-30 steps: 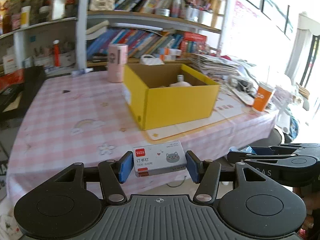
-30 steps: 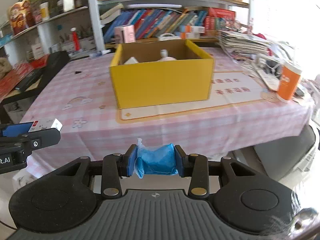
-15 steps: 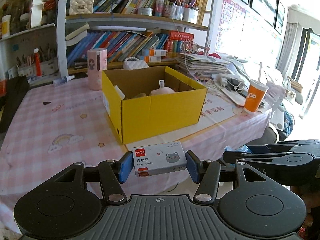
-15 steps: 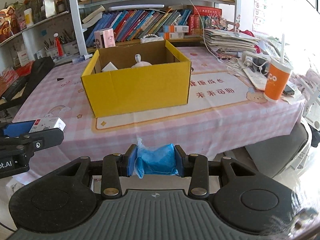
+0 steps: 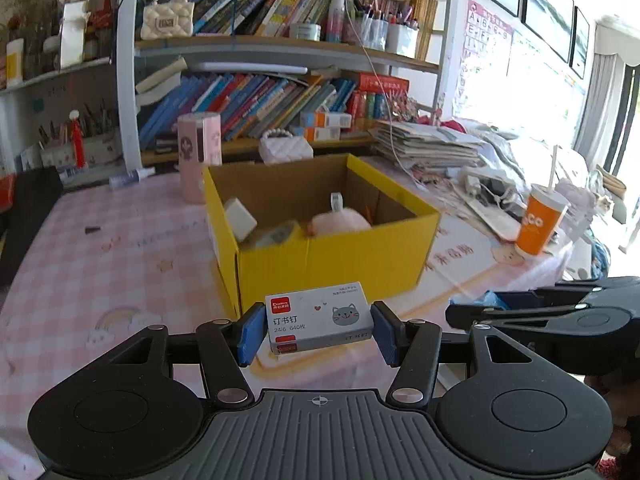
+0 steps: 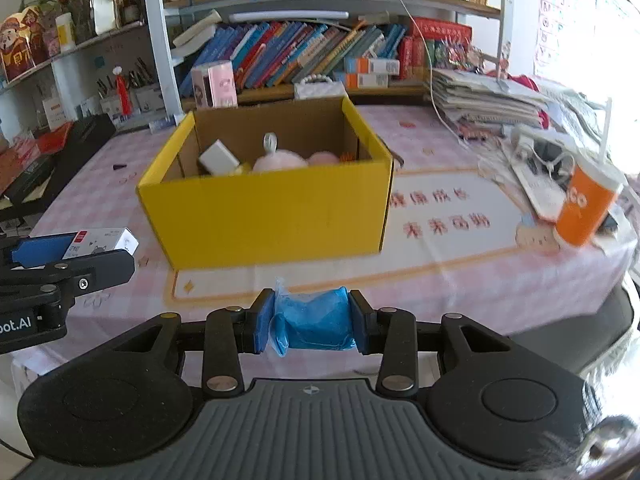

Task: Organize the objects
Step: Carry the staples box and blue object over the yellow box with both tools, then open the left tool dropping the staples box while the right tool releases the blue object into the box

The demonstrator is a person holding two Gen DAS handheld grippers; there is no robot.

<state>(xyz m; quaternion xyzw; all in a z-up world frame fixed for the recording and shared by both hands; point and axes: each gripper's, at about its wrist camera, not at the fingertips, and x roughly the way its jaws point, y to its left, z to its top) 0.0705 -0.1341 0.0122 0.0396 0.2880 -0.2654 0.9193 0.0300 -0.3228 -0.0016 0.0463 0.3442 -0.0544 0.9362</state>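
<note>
A wide desk (image 6: 460, 280) is lying under a soft pink-and-white checked cloth, with a cream mat bearing large orange Chinese characters. On that mat a rectangular yellow cardboard box (image 6: 264, 216) is standing open, its inside plain brown, holding a white block and rounded pink plush shapes. To the right an orange paper cup (image 6: 582, 210) with a white lid is showing the letters "CO".

The left claw (image 5: 318, 330) is gripping a small flat staple box (image 5: 320, 316) between its blue pads; the white lid is carrying a red "Comix" tag, a grey cat face and "24/6". It is hanging above the desk's near edge, just in front of the yellow box. The right claw (image 6: 312, 322) is squeezing a crinkled blue plastic roll (image 6: 314, 324), also over the near edge.

Compared with a second ago, both views are sitting nearer the yellow box, which is appearing larger, while both grips are looking unchanged.
</note>
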